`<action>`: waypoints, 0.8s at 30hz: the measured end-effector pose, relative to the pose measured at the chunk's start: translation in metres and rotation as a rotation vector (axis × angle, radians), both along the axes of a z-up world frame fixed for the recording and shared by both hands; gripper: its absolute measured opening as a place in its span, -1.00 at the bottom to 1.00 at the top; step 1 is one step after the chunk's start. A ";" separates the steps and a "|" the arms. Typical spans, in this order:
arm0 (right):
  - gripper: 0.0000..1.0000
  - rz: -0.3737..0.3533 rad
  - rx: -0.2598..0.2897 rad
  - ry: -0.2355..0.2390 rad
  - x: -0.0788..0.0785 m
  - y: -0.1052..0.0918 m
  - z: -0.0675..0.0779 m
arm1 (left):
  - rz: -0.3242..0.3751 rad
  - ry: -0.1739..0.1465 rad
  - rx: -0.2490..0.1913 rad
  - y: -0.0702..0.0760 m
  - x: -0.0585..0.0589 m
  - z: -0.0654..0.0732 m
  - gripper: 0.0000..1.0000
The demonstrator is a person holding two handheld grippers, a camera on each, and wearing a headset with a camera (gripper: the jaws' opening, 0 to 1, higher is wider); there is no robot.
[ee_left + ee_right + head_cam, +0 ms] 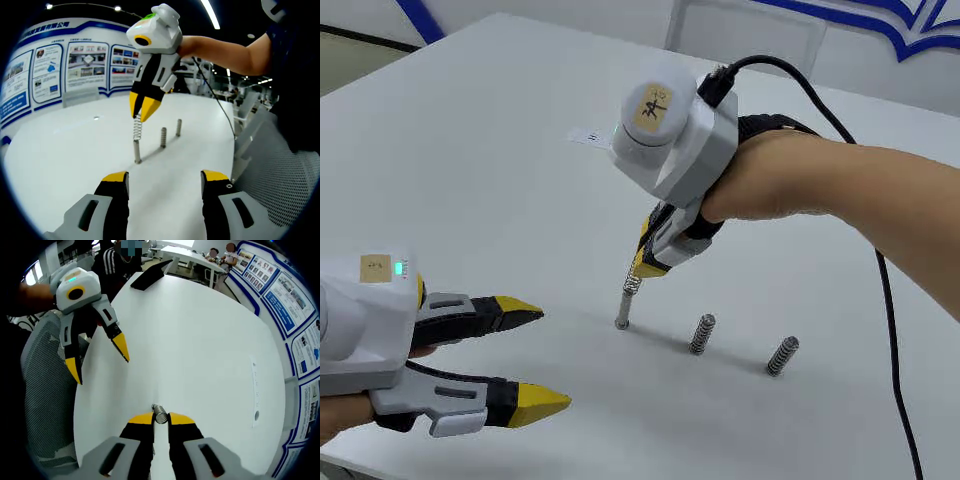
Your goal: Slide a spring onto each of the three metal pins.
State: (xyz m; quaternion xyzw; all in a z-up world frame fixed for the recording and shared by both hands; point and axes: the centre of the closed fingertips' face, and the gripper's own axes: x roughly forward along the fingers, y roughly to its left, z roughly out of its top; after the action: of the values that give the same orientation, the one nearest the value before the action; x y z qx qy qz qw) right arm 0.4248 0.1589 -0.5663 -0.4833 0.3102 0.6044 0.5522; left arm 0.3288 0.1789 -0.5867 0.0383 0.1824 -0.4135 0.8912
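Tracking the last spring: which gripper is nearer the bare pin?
Right. The right gripper sits just above the pin, shut on a spring at its top; the left gripper is open, off to one side, apart.

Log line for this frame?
right gripper: shut on spring, at top of last pin | left gripper: open, apart | two pins: already loaded

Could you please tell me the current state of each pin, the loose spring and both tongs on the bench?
Right tongs, shut on the third spring.
Third spring, held upright, its lower end over the top of the left-hand pin.
Left-hand pin (head view), upright, lower shaft bare.
Middle pin, upright, fully sleeved.
Right-hand pin, upright, fully sleeved.
Left tongs, open, holding nothing.
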 end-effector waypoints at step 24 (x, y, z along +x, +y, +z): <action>-0.78 -0.006 -0.072 0.045 0.002 0.007 -0.037 | 0.012 0.018 -0.001 0.004 0.000 -0.004 0.19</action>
State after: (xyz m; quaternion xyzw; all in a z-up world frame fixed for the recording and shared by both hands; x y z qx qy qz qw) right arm 0.4271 0.1662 -0.6029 -0.4883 0.3455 0.6020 0.5290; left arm 0.3292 0.1826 -0.5907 0.0332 0.1903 -0.4084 0.8921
